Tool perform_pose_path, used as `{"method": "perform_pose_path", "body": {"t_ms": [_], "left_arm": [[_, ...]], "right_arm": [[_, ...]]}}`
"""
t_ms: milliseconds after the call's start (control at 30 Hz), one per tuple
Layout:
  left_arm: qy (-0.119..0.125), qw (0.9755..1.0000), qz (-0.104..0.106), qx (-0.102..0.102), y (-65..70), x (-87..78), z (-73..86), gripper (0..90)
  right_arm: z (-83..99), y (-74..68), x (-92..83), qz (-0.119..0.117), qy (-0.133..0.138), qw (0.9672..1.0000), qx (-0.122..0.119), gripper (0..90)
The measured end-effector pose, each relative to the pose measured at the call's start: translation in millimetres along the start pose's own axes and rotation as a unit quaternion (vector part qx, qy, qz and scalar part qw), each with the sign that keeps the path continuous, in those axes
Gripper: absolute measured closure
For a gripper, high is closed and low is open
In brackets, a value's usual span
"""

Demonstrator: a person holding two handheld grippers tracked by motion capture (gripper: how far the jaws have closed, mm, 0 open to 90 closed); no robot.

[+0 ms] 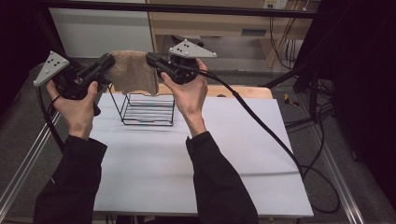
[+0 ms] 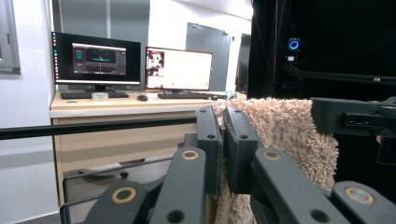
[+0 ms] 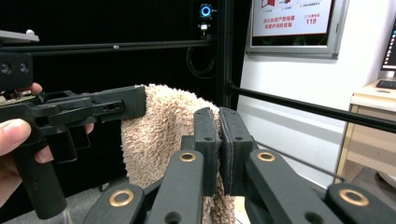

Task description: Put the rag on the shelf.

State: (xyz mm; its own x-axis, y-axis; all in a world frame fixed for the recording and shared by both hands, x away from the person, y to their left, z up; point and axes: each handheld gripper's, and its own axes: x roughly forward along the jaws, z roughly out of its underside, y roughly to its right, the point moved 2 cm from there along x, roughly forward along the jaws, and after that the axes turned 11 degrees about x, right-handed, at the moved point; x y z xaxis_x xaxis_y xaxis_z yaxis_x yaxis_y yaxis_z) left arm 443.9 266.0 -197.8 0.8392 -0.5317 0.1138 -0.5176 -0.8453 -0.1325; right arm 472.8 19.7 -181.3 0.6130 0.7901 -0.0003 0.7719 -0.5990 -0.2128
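Note:
A shaggy tan towel [image 1: 133,71] hangs stretched in the air between my two grippers, above a black wire rack [image 1: 148,108] on the white table [image 1: 196,158]. My left gripper [image 1: 110,61] is shut on the towel's left top corner. My right gripper [image 1: 150,59] is shut on its right top corner. In the left gripper view the jaws pinch the towel [image 2: 285,126] at my left gripper [image 2: 223,140], with the other gripper [image 2: 355,116] at the far end. In the right gripper view my right gripper [image 3: 219,144] clamps the towel [image 3: 163,130], and the other gripper [image 3: 84,112] holds its far edge.
The wire rack stands near the table's back left. Black cables [image 1: 261,126] trail from the right gripper across the table and off its right side. A wooden desk [image 2: 126,126] with monitors stands behind. Metal frame bars [image 1: 187,8] run overhead.

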Motion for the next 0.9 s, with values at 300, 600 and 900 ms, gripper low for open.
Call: {"method": "perform_pose_path", "body": {"t_ms": [300, 600, 900], "left_arm": [[0.001, 1.0000, -0.003, 0.000, -10.9, 13.1, -11.0, 85.4], [0.000, 1.0000, -0.007, 0.007, -16.5, 26.1, -19.8, 85.4], [0.002, 0.9999, -0.012, 0.009, -25.9, 39.2, -23.6, 85.4]], "right_arm": [[-13.4, 5.8, 10.5, 0.001, 0.010, 0.9999, 0.004, 87.1], [-22.4, 15.5, 17.3, 0.001, 0.018, 0.9998, 0.004, 87.1], [-33.1, 24.3, 28.3, 0.005, 0.019, 0.9998, -0.005, 87.0]]}}
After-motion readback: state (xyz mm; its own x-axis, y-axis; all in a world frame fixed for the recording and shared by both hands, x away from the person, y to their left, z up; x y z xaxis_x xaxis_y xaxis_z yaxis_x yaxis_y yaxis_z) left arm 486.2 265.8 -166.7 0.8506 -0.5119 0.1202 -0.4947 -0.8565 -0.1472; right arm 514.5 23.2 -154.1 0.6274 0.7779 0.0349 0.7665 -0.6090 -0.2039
